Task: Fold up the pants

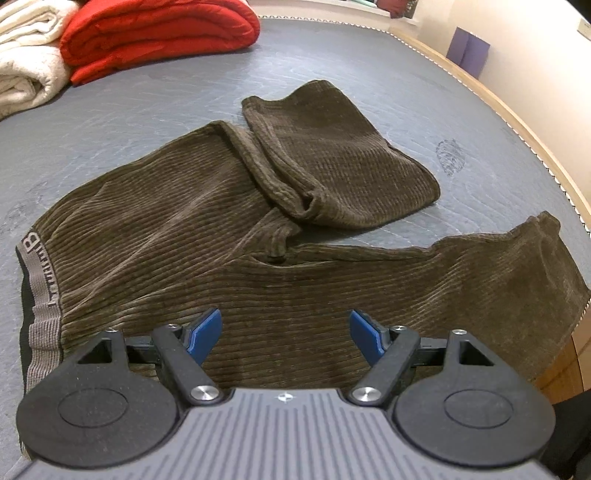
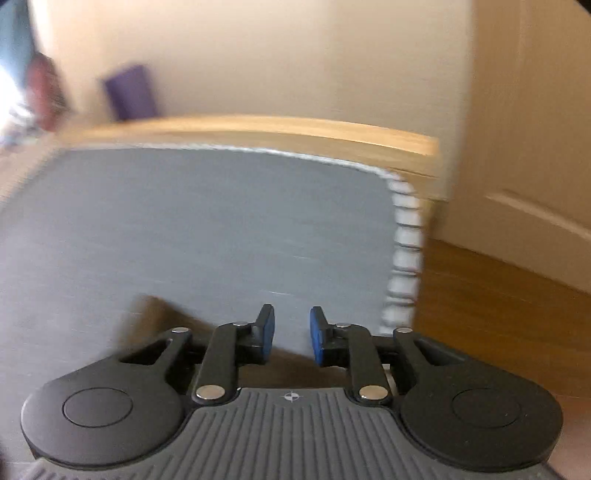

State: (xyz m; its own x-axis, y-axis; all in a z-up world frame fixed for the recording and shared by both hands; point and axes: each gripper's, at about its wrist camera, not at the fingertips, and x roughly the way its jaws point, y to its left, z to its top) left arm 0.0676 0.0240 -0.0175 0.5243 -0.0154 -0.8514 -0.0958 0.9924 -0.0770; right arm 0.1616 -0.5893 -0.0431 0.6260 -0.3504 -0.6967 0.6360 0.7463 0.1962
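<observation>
Brown corduroy pants (image 1: 207, 236) lie spread on the grey mattress (image 1: 147, 110). Their grey waistband (image 1: 40, 295) is at the left. One leg runs right toward the bed edge, the other is folded back on itself (image 1: 332, 162). My left gripper (image 1: 286, 334) is open and empty, just above the near leg. My right gripper (image 2: 291, 334) is open with a narrower gap, empty, over the mattress corner (image 2: 221, 221); a bit of brown fabric (image 2: 162, 314) shows beneath it. The right wrist view is motion-blurred.
A folded red blanket (image 1: 155, 33) and white towels (image 1: 26, 55) sit at the far left of the bed. A wooden bed frame (image 1: 517, 122) borders the mattress. Wooden floor (image 2: 498, 314), a cream wall and a door lie beyond the corner. A purple object (image 2: 129, 92) stands by the wall.
</observation>
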